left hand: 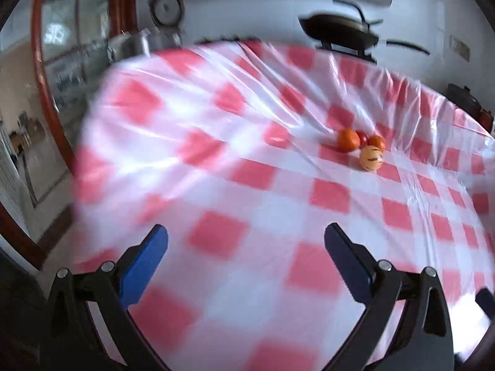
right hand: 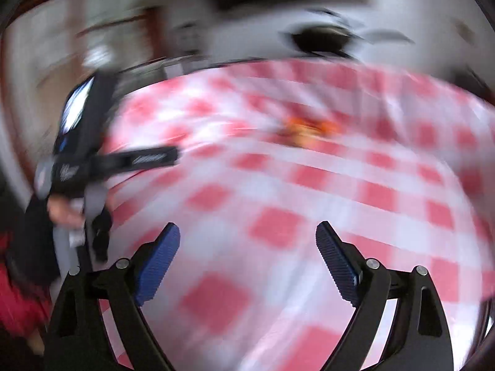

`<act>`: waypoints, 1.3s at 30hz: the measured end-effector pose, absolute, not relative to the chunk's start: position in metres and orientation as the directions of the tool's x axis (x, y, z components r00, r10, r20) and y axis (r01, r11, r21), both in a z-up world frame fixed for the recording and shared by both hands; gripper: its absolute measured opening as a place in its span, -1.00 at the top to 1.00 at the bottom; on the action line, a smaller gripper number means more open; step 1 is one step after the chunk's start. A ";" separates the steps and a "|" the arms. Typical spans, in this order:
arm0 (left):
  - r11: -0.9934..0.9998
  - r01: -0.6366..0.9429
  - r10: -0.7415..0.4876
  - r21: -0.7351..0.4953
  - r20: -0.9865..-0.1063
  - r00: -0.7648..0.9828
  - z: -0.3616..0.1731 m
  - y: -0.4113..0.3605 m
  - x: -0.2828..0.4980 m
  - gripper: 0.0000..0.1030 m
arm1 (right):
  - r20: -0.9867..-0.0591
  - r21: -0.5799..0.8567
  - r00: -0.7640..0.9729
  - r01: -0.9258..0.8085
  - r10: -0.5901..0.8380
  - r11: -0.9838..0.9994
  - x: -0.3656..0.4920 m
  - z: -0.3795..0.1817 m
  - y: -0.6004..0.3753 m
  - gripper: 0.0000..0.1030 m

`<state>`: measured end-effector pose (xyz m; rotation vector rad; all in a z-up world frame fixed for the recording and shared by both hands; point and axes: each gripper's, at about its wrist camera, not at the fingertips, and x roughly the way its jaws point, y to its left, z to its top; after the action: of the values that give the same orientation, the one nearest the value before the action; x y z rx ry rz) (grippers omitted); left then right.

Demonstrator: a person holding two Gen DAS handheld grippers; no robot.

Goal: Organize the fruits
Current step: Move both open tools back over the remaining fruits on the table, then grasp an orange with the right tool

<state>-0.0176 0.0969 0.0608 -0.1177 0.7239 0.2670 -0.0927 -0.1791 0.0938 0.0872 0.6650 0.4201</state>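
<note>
Left tongs (left hand: 246, 241) released, nothing between blue pads, above checked tabletop (left hand: 216, 160). Right tongs (right hand: 247, 241) released too, empty; that view blurred. Fruits (left hand: 362, 147) clustered on tabletop, well apart from both tongs: two oranges, red one behind, pale striped one nearest. Pan (left hand: 338, 31) beyond tabletop's far edge.

No readable text

White lettering runs along the black strap (right hand: 145, 158) at the left of the right wrist view, but blur leaves it unreadable; nothing else carries legible writing.
</note>
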 end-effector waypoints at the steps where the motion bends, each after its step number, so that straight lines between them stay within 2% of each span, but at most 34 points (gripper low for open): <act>1: 0.963 -0.269 0.177 -0.029 -0.684 0.707 0.056 0.087 0.002 -0.97 | -0.598 0.235 0.709 -0.292 0.375 0.927 -0.078 0.081 -0.185 -0.69; 6: 0.967 -0.243 0.115 -0.080 -0.712 0.693 0.035 0.042 0.071 -0.97 | -0.664 0.287 0.700 -0.086 0.263 0.954 -0.012 0.067 -0.221 -0.69; 14: 0.946 -0.254 0.043 -0.201 -0.700 0.713 0.014 0.030 0.119 -0.97 | -0.695 0.214 0.702 -0.006 0.157 0.977 0.080 0.048 -0.209 -0.69; 17: 0.920 -0.265 -0.012 -0.289 -0.696 0.718 0.010 0.044 0.119 -0.97 | -0.700 0.203 0.698 -0.004 0.148 0.979 0.103 0.044 -0.211 -0.69; 20: 0.899 -0.262 -0.065 -0.351 -0.698 0.713 0.006 0.056 0.116 -0.97 | -0.707 0.206 0.687 -0.027 0.168 0.978 0.131 0.040 -0.210 -0.69; 22: 0.894 -0.240 -0.108 -0.378 -0.703 0.703 0.003 0.059 0.118 -0.97 | -0.708 0.214 0.676 -0.071 0.204 0.974 0.153 0.036 -0.203 -0.61; 26: 0.916 -0.186 -0.134 -0.356 -0.707 0.694 0.003 0.049 0.121 -0.97 | -0.719 0.169 0.660 -0.138 0.217 0.976 0.195 0.031 -0.182 -0.43; 33: 0.932 -0.128 -0.166 -0.340 -0.711 0.683 0.002 0.039 0.123 -0.97 | -0.734 0.150 0.608 -0.290 0.303 0.945 0.250 0.033 -0.140 -0.26; 37: 0.936 -0.117 -0.169 -0.333 -0.714 0.680 0.002 0.036 0.124 -0.97 | -0.753 0.163 0.574 -0.313 0.323 0.936 0.273 0.031 -0.124 -0.17; 39: 0.936 -0.115 -0.170 -0.332 -0.714 0.680 0.001 0.036 0.123 -0.97 | -0.775 0.144 0.553 -0.318 0.306 0.937 0.282 0.026 -0.113 -0.04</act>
<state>0.1230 0.0357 0.0013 -0.3684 0.8278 -0.0315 0.2824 -0.1135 0.0257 -0.0137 0.9135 0.3687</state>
